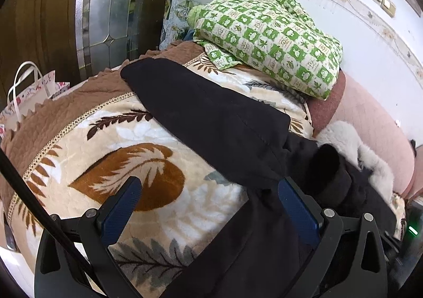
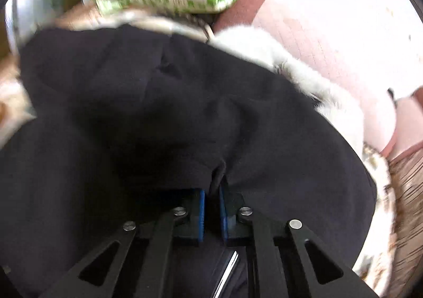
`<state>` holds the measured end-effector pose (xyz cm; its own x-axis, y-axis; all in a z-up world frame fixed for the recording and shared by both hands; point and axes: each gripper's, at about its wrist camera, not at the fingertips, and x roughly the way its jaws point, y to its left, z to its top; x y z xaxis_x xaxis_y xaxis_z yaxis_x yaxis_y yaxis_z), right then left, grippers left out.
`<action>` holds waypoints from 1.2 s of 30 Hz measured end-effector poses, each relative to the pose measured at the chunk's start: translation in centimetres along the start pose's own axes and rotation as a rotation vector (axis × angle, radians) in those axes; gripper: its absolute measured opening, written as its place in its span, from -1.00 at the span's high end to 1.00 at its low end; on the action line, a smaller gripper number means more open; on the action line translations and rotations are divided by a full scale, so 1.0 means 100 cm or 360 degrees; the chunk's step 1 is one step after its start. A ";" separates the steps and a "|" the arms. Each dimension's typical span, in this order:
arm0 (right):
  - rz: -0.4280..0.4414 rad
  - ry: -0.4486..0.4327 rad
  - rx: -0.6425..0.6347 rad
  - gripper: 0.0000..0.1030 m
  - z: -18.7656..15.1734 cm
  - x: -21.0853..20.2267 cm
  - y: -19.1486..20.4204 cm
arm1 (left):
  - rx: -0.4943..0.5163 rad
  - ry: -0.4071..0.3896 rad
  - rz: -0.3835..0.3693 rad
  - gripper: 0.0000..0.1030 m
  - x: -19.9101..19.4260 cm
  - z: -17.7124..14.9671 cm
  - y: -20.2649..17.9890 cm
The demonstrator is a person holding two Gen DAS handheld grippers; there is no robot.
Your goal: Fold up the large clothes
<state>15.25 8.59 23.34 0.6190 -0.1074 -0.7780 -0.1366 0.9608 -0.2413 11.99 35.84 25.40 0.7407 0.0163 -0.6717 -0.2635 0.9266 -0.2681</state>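
While your right gripper (image 2: 212, 192) has its jaws clenched on a pinch of the black coat (image 1: 216, 118), its sleeve runs long toward the bed's (image 1: 111, 150) far left edge, nearer your left gripper (image 1: 208, 208), whose jaws stand released.

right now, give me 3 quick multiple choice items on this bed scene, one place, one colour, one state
1. Where does the green checked bundle lie?
A. beyond the black coat, at the far end of the bed
B. under the coat
C. in the paper bag

2. What colour is the coat's furry trim?
A. red
B. white
C. blue

3. How are the grippers?
A. both open
B. both shut
C. left gripper open, right gripper shut on coat fabric

Key: 1 A, it rests past the coat; 2 B, pale fur; 3 C, left pads wide apart, right pads pinch cloth.
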 end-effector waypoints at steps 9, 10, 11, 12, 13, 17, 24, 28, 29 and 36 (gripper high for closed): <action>0.0115 0.0106 -0.0208 0.56 -0.038 -0.030 0.023 | 0.0008 0.0146 -0.0304 -0.99 0.017 -0.005 -0.018; 0.0166 0.0071 -0.0118 0.47 -0.036 -0.040 0.016 | 0.0027 0.0164 -0.0366 -0.99 0.023 -0.006 -0.026; 0.0215 0.0027 -0.0034 0.41 -0.035 -0.051 0.010 | 0.0069 0.0186 -0.0414 -0.99 0.029 -0.008 -0.035; 0.0239 -0.0009 0.0021 0.31 -0.035 -0.059 0.007 | 0.0126 0.0207 -0.0417 -0.96 0.036 -0.011 -0.045; 0.0249 -0.0041 0.0065 0.23 -0.035 -0.068 0.001 | 0.0175 0.0221 -0.0390 -0.66 0.042 -0.015 -0.052; 0.0118 -0.0027 0.0106 0.22 -0.036 -0.072 -0.006 | 0.0442 0.0400 -0.0071 0.44 0.073 -0.038 -0.080; 0.0187 0.0221 0.0558 0.21 -0.055 0.010 -0.051 | 0.0373 0.0460 -0.0022 0.39 0.081 -0.040 -0.067; 0.0231 0.0225 0.0705 0.19 -0.063 0.020 -0.057 | 0.0308 0.0421 -0.0085 0.35 0.062 -0.026 -0.053; 0.0227 0.0223 0.0716 0.19 -0.062 0.013 -0.056 | 0.0284 0.0369 -0.0120 0.30 0.052 -0.019 -0.047; 0.0409 -0.0135 0.0735 -0.20 -0.085 -0.075 -0.050 | -0.0207 0.0174 -0.0046 -0.38 0.035 0.020 0.044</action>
<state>4.71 2.40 25.52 0.6734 0.1486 -0.7242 0.0506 0.9680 0.2457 14.68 40.71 23.23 0.6793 -0.0574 -0.7316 -0.3260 0.8695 -0.3710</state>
